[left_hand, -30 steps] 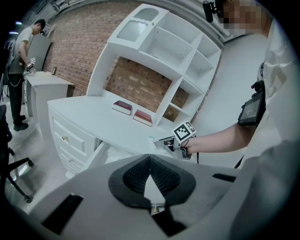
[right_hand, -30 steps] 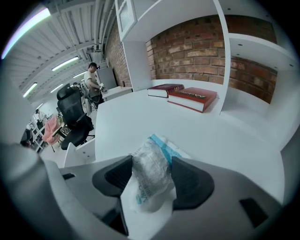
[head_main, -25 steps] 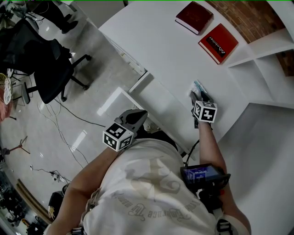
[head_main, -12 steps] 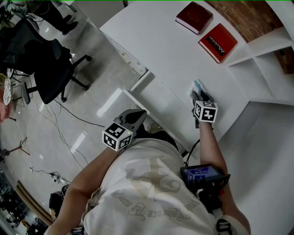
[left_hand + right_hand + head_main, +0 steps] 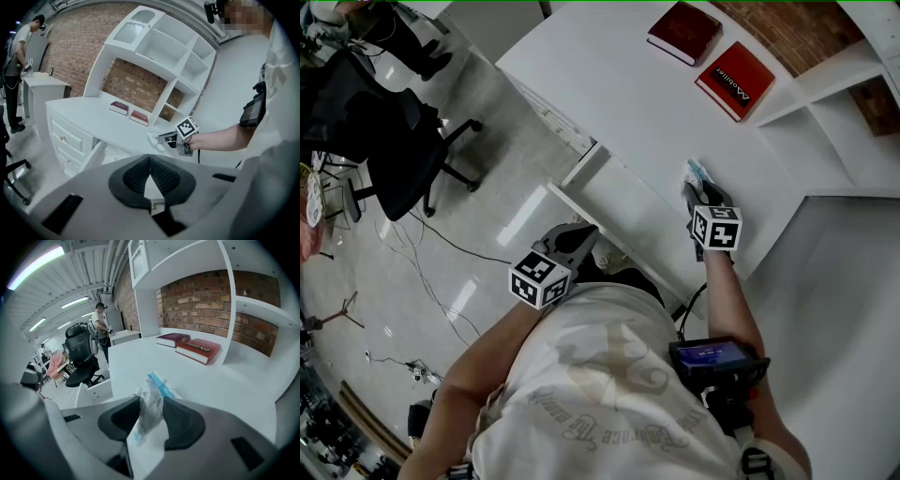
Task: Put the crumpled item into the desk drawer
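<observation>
The crumpled item (image 5: 697,172), a white wrapper with blue print, lies on the white desk top (image 5: 609,84) near its right end. My right gripper (image 5: 700,194) is at it. In the right gripper view the crumpled item (image 5: 151,404) stands pinched between the dark pads of the right gripper (image 5: 151,422). The desk drawer (image 5: 623,202) stands pulled out just left of that gripper, and the drawer (image 5: 101,152) also appears in the left gripper view. My left gripper (image 5: 575,240) hangs low in front of the drawer. In its own view, the left gripper (image 5: 150,171) is shut and holds nothing.
Two red books (image 5: 682,31) (image 5: 733,80) lie at the back of the desk. White shelves (image 5: 853,141) rise on the right. A black office chair (image 5: 389,141) stands on the floor to the left, with cables nearby. A person (image 5: 100,319) stands far off.
The right gripper stays at the crumpled item and the left gripper stays by the drawer. Only the head view has shifted a little.
</observation>
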The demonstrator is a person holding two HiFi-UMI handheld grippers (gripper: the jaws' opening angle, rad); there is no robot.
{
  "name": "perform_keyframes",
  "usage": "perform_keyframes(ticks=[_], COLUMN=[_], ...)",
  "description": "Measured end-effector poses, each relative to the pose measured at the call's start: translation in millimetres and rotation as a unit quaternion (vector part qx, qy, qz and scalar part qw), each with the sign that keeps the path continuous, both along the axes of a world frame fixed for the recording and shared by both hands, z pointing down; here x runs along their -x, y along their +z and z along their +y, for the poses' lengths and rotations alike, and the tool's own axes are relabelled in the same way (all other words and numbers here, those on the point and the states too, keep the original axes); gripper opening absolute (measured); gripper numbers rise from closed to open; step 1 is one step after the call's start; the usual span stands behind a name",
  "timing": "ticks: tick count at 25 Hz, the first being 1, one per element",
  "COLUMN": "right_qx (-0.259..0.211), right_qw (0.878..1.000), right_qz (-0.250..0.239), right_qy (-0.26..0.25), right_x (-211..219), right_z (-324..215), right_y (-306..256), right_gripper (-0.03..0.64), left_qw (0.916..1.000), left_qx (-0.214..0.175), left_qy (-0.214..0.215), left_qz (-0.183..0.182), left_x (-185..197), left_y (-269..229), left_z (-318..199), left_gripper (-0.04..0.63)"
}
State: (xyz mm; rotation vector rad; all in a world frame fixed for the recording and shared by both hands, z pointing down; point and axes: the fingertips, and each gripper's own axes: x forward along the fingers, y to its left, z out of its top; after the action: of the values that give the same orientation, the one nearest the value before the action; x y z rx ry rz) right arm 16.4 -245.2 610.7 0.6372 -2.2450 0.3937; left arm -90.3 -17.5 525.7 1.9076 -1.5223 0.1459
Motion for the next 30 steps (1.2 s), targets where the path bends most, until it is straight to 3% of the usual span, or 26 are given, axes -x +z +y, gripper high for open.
perform_keyframes(ticks=[19, 30], right_qx=[0.041, 0.070], right_qw=[0.996, 0.994], right_qz=[-0.057, -0.063], right_qy=[-0.045, -0.061], right_x=[-5.6, -16.3], right_z=[58.0, 91.1], right_y=[-5.3, 8.2], right_gripper=[0.170, 0.169], left_qw=[0.9993, 0.9982], left_qx=[0.001, 0.007], left_qy=[0.037, 0.060], left_qz=[-0.003, -0.004], left_x=[-32.2, -47.3], left_y=[7.0, 11.3], left_z=[-5.0, -5.6], left_gripper=[0.020, 0.020])
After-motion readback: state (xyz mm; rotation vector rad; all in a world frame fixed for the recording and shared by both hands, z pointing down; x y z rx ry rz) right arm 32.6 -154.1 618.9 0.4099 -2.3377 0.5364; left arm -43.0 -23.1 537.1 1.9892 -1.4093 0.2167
